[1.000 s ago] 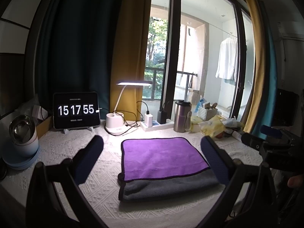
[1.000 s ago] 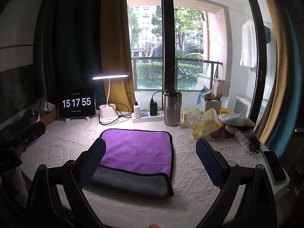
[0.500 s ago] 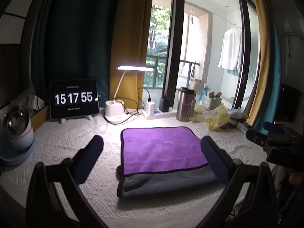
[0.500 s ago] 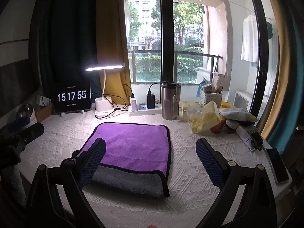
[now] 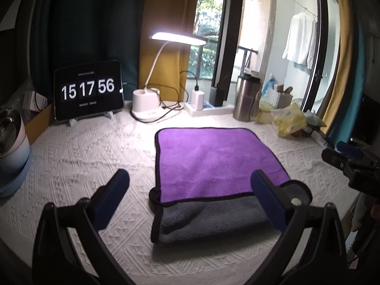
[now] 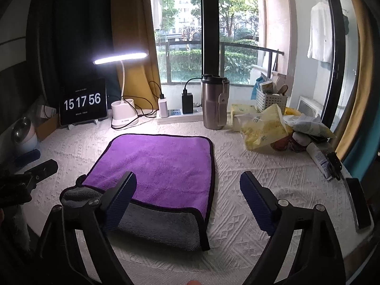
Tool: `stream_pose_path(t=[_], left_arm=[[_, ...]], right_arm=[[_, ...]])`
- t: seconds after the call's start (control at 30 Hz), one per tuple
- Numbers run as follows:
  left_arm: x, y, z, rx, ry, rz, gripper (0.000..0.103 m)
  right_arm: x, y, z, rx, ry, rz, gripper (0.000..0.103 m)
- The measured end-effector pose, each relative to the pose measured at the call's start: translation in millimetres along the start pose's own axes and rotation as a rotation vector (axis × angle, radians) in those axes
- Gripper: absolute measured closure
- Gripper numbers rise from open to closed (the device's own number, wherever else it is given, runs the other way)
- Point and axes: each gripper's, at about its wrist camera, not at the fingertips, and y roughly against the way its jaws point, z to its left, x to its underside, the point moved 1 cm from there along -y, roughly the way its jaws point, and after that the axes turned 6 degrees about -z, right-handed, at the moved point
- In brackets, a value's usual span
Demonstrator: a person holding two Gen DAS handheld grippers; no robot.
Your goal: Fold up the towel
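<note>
The towel [image 5: 213, 161] is lying folded on the white textured tablecloth [image 5: 83, 156], purple side up, with a strip of its grey underside showing along the near edge. The left gripper [image 5: 190, 187] is hovering over that near edge with its jaws spread wide and gripping nothing: the left finger is sitting over bare cloth at about 9 o'clock of the towel's near left corner, and the right finger is overlapping the near right corner. In the right wrist view the right gripper [image 6: 188, 190] is also standing spread and empty, the towel [image 6: 161, 166] lying at its 11 o'clock. Its left finger is overlapping the near edge, while its right finger is hanging over bare tablecloth.
</note>
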Motion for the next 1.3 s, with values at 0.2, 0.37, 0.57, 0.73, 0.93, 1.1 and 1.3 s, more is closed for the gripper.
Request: stream_pose_path(t=[0.2, 0.37, 0.57, 0.73, 0.93, 1.1, 1.3], left_arm=[[14, -28, 10, -0.026, 0.025, 0.088, 0.001], [28, -46, 12, -0.032, 0.017, 0.170, 0.010], [43, -62, 13, -0.033, 0.006, 0.242, 0.020], [51, -66, 9, -0.031, -0.024, 0.276, 0.038], [60, -69, 7, -0.052, -0.049, 0.300, 0.059], [64, -70, 6, -0.056, -0.065, 0.300, 0.074], [56, -59, 3, -0.047, -0.066, 0.256, 0.084]], right_arm=[[9, -26, -6, -0.021, -0.001, 0.069, 0.021], [22, -48, -15, -0.036, -0.022, 0.130, 0.028], [40, -64, -17, -0.055, -0.022, 0.206, 0.035], [53, -72, -15, -0.063, -0.011, 0.260, 0.052], [63, -74, -13, -0.072, 0.004, 0.289, 0.070], [65, -72, -11, -0.067, 0.036, 0.280, 0.093], [58, -62, -8, -0.076, 0.063, 0.235, 0.096]])
